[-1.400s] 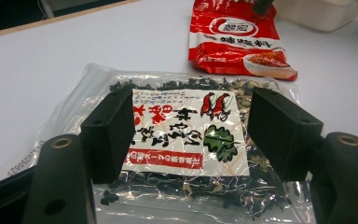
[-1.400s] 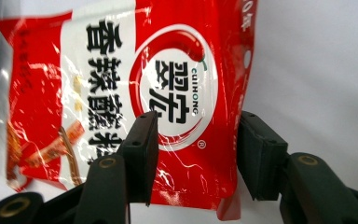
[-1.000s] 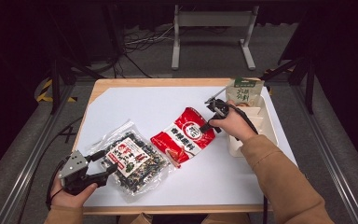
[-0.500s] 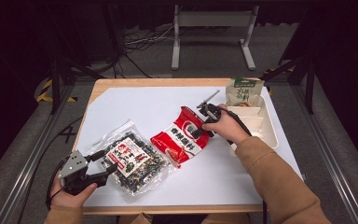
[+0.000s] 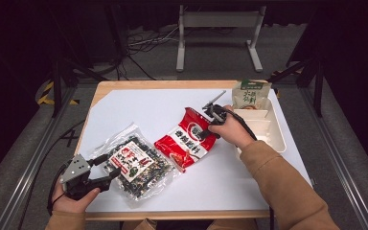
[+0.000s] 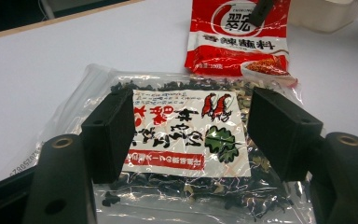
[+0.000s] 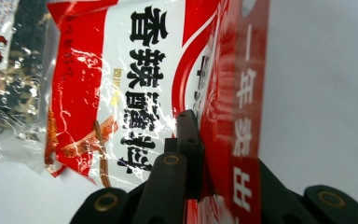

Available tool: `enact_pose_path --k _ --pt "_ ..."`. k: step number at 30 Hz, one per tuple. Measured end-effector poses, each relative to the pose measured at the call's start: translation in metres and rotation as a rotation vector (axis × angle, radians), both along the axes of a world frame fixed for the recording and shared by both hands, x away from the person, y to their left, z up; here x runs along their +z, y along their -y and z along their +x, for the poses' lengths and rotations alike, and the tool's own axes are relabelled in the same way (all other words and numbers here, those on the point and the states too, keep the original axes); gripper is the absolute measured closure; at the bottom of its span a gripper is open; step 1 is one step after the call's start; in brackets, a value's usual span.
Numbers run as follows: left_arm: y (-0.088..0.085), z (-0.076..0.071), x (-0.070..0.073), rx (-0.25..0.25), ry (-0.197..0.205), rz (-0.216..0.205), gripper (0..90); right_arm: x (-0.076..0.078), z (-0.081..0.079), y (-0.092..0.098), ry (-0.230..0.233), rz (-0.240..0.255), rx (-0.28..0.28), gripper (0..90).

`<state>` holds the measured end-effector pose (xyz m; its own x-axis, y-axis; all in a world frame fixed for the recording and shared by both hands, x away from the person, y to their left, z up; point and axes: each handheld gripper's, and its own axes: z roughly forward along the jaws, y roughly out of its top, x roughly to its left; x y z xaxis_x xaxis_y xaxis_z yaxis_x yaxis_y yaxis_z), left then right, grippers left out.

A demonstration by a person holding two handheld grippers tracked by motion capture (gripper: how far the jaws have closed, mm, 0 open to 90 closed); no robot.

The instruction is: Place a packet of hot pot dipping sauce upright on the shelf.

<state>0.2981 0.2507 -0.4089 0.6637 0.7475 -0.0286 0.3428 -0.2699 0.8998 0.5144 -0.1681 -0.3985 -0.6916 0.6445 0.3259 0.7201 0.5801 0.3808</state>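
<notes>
A red seasoning packet (image 5: 186, 140) lies mid-table, its upper right edge raised. My right gripper (image 5: 212, 115) has just been closing and is now shut on that edge; in the right gripper view the red film (image 7: 233, 140) stands pinched between the jaws of the right gripper (image 7: 209, 140). A clear bag of dark dried pieces with a white and red label (image 5: 135, 164) lies at the front left. My left gripper (image 5: 109, 167) rests at its near edge, open. In the left gripper view the left gripper (image 6: 191, 135) has one jaw either side of the bag's label (image 6: 177, 154), without pinching it.
A cream divided tray (image 5: 274, 136) sits at the table's right edge. A green and white pouch (image 5: 250, 94) leans at the tray's far end. The white tabletop (image 5: 139, 108) is bare behind the two bags. A metal stand (image 5: 218, 21) and cables lie on the floor beyond.
My right gripper shifted slightly toward the red packet's upper corner and closed on its edge, which now stands lifted. The left gripper and the clear bag have not moved.
</notes>
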Motion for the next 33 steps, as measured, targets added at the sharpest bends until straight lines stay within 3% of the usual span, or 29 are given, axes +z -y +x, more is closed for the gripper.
enact_pose_path --k 7,12,25,33 --pt "0.0 0.001 0.0 -0.002 0.002 0.003 33.0 0.015 -0.004 0.0 0.022 0.034 -0.015 88.5" --pt "0.001 0.0 0.0 -0.003 -0.001 -0.001 32.9 0.025 -0.007 0.0 0.039 0.051 -0.002 88.5" --pt "0.0 0.001 0.001 -0.004 0.004 0.0 32.9 0.067 -0.023 -0.011 0.102 0.127 0.055 88.6" --pt "0.001 0.001 0.0 -0.004 -0.002 0.002 32.9 0.091 -0.035 -0.018 0.178 0.109 0.116 88.6"
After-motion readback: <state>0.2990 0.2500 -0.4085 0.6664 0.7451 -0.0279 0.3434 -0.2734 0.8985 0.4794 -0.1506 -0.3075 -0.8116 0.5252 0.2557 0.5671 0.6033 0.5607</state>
